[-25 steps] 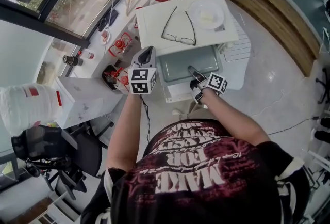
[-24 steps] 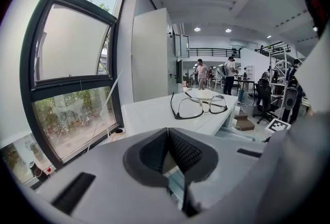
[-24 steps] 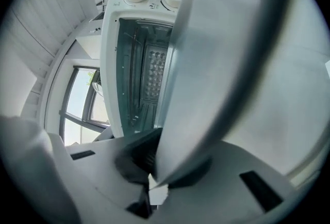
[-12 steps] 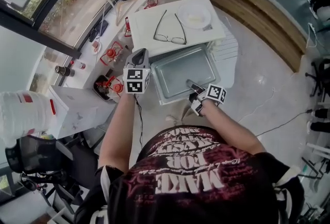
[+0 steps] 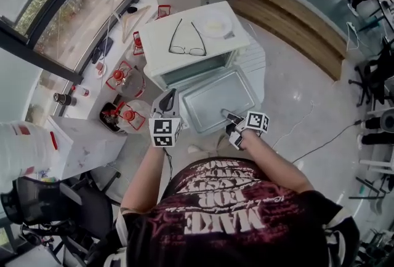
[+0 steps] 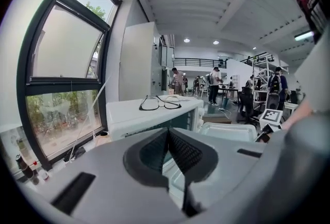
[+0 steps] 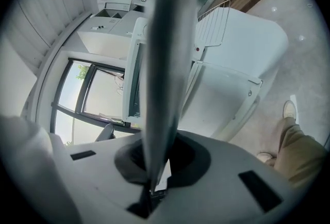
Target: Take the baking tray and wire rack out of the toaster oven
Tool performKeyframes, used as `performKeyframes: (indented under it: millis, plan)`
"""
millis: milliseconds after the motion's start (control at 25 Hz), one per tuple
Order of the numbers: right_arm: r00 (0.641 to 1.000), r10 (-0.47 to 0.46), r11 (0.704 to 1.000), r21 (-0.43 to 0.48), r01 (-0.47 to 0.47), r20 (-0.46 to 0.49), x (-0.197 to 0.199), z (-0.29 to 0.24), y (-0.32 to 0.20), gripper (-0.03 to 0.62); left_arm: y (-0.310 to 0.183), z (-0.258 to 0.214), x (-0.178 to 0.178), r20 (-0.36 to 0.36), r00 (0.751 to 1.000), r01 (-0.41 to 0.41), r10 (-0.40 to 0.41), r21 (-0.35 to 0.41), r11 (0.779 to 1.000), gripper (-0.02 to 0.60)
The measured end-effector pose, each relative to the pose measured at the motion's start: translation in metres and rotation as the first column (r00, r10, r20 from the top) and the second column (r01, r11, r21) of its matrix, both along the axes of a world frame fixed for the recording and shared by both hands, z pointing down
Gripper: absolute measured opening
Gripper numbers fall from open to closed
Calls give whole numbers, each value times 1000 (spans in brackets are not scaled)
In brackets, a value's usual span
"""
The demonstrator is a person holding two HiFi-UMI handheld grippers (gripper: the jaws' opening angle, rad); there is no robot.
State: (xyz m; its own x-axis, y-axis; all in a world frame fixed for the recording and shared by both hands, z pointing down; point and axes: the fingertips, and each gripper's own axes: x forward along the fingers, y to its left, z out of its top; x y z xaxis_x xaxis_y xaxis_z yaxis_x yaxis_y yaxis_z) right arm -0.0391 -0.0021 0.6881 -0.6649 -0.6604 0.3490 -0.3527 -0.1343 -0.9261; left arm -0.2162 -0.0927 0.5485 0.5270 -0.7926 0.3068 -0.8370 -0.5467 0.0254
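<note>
Steel tray (image 5: 218,96), pinched in your right gripper (image 5: 226,115), looks clear of the oven (image 5: 154,50); set it down next, your left gripper (image 5: 169,95) closed and empty.

Your left gripper (image 5: 168,97) held forward on a bare forearm, jaws together with nothing between them, your right gripper (image 5: 229,117) level beside it, jaws clamped on the near rim of the baking tray (image 5: 215,96), both tipped slightly down

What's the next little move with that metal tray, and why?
Probably draw the baking tray a little farther from the toaster oven, level: the right hand-held gripper is shut on its near rim, and its far edge looks close to the oven's mouth.
</note>
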Motion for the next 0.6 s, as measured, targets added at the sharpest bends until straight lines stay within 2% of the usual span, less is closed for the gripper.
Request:
performKeyframes:
  millis: [160, 360, 600]
  plan:
    - [1000, -4, 1000, 12, 4, -2, 7, 0, 8, 13, 19, 9, 9, -17, 1000, -18, 17, -40, 999, 8]
    - [999, -43, 998, 44, 42, 17, 23, -8, 12, 12, 36, 22, 30, 24, 999, -34, 36, -73, 997, 8]
    - [996, -88, 995, 53, 87, 28, 59, -13, 14, 12, 38, 13, 76, -18, 1000, -17, 15, -83, 996, 8]
